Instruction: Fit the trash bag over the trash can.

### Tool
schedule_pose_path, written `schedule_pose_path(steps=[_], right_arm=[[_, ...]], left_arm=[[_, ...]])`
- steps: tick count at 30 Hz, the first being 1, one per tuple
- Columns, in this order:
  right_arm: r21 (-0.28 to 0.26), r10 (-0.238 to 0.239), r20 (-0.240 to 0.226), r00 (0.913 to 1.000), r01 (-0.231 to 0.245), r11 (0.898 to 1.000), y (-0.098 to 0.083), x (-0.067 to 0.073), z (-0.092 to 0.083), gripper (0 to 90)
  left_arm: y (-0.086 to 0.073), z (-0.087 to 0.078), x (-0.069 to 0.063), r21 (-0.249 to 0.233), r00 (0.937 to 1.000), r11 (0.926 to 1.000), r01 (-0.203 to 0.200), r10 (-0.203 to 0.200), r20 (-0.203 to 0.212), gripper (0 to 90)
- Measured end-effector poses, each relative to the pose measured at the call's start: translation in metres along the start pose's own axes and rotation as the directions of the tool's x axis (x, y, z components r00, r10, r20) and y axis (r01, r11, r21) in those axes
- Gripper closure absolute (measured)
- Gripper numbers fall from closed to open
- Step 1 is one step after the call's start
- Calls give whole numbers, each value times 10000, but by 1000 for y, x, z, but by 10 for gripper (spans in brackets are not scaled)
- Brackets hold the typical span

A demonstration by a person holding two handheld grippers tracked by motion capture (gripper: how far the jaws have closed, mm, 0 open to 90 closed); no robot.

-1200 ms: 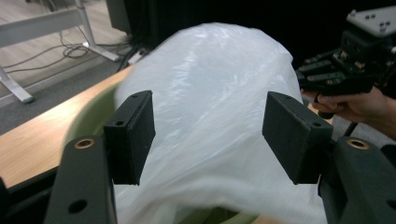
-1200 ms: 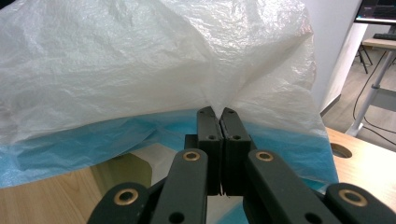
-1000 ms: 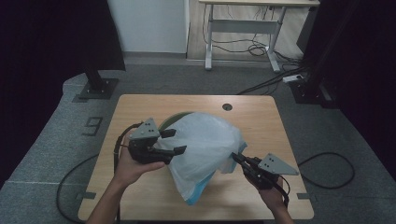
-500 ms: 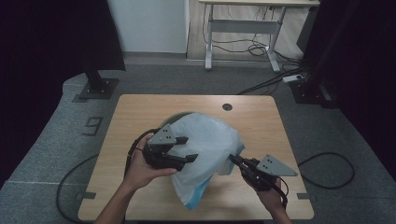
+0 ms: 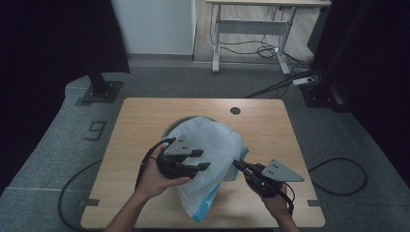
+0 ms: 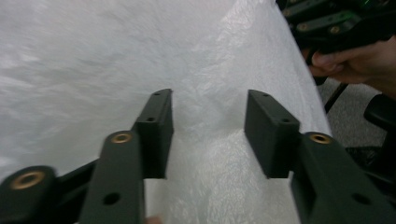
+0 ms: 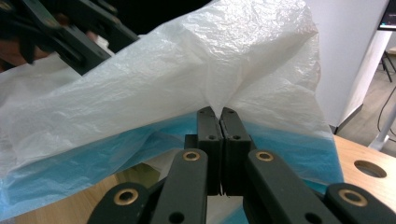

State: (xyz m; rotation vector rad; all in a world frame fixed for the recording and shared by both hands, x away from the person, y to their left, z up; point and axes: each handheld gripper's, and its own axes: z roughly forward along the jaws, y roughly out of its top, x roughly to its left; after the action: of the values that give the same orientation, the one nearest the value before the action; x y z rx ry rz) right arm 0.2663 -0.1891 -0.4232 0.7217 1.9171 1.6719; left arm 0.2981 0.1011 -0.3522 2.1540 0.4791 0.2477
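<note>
Person is standing at the near edge of a wooden table [image 5: 145,125], working a white plastic bag [image 5: 212,145] with a gripper in each hand. In the high view the bag is sitting at the middle of the frame, bulging up over a dark green round thing [image 5: 170,128] whose rim is peeking out at the bag's upper left; what it is I cannot tell. A blue layer [image 5: 205,212] is showing along the bag's lower edge, near the bottom of the frame. The left gripper [image 5: 200,159] is lying against the bag's left side, jaws pointing right; in the left gripper view its jaws are standing partly spread with the white film [image 6: 205,93] bunching between them, and they have just been closing in on it, though the pads are not yet pressing it. The right gripper [image 5: 238,164] is coming in from the lower right of the high view, tip at the bag's right edge. In the right gripper view its jaws are pressed together, pinching a fold of the white bag [image 7: 219,70] right at the tips, the film pulling up into a peak there, the blue layer [image 7: 289,154] hanging just behind. The other gripper [image 7: 70,32] is showing in the upper left of that view, on top of the bag.
</note>
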Motion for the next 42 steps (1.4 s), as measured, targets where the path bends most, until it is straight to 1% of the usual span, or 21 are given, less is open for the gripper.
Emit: schedule_pose_path(steps=[2, 3, 4, 6, 8, 9, 11, 13, 14, 20, 23, 25, 26, 29, 30, 32, 33, 36, 38, 40, 42], right_arm=[[-18, -60, -45, 10000, 60, 10000, 2, 2, 0, 875], [-13, -86, -59, 9999, 86, 10000, 2, 2, 0, 875], [13, -143, -37, 9999, 143, 9999, 3, 3, 0, 875], [119, -250, 111, 9996, 249, 9996, 3, 4, 0, 875], [234, -261, 221, 9994, 256, 9994, 2, 4, 0, 875], [275, -276, 258, 9993, 269, 9993, 2, 4, 0, 875], [354, -262, 317, 9992, 251, 9991, 2, 4, 1, 875], [404, -246, 344, 9991, 232, 9989, 2, 5, 2, 875], [409, -231, 354, 9991, 216, 9989, 3, 6, 3, 875], [534, -86, 365, 9993, 66, 9986, 6, 9, 6, 875], [580, -57, 414, 9991, 33, 9983, 6, 8, 6, 875], [548, -8, 429, 9991, -16, 9985, 7, 8, 5, 875], [526, 19, 424, 9991, -41, 9986, 8, 9, 5, 875], [484, 11, 363, 9993, -29, 9988, 8, 10, 5, 875], [479, 14, 341, 9994, -30, 9988, 8, 10, 5, 875], [461, 6, 302, 9995, -20, 9989, 8, 11, 5, 875], [459, 5, 295, 9996, -19, 9989, 8, 11, 5, 875], [470, -18, 266, 9996, 6, 9989, 8, 11, 5, 874], [478, -22, 260, 9997, 10, 9989, 8, 11, 5, 869], [468, -25, 255, 9997, 13, 9989, 8, 10, 4, 853], [446, 3, 257, 9997, -14, 9990, 8, 9, 4, 843]], left_arm=[[0, 3, -1, 61, 10000, 10000, -15, 15, 65, 530], [0, 3, -1, 27, 10000, 10000, -8, 8, 67, 507], [0, 2, -1, -39, 10000, 10000, 20, -20, 27, 465], [0, -2, -1, -327, 9998, 9993, 175, -176, -23, 408], [2, -8, -2, -639, 9992, 9974, 345, -332, 211, 372], [3, -11, -4, -693, 9990, 9969, 363, -343, 297, 350], [6, -12, -8, -652, 9991, 9975, 285, -265, 318, 321], [7, -11, -13, -561, 9985, 9981, 258, -231, 492, 306], [7, -10, -15, -505, 9985, 9984, 237, -211, 503, 293], [7, 0, -23, -172, 9990, 9996, 230, -223, 393, 248], [7, 5, -26, 20, 9996, 9998, 217, -217, 171, 242], [6, 7, -27, 69, 9997, 9998, 210, -209, -80, 271], [6, 8, -26, 84, 9993, 9997, 240, -237, -290, 303], [4, 10, -24, 16, 9988, 9994, 354, -353, -348, 427], [3, 11, -23, 17, 9989, 9993, 375, -374, -270, 501], [1, 12, -21, 31, 9992, 9992, 406, -406, -19, 608], [0, 13, -19, 36, 9988, 9990, 455, -456, 189, 662], [-2, 13, -17, 49, 9975, 9984, 563, -564, 420, 797], [-2, 11, -14, -19, 9959, 9977, 678, -675, 605, 852], [-3, 8, -10, -209, 9939, 9963, 832, -814, 744, 893], [-4, 5, -6, -324, 9917, 9946, 982, -951, 869, 897]])
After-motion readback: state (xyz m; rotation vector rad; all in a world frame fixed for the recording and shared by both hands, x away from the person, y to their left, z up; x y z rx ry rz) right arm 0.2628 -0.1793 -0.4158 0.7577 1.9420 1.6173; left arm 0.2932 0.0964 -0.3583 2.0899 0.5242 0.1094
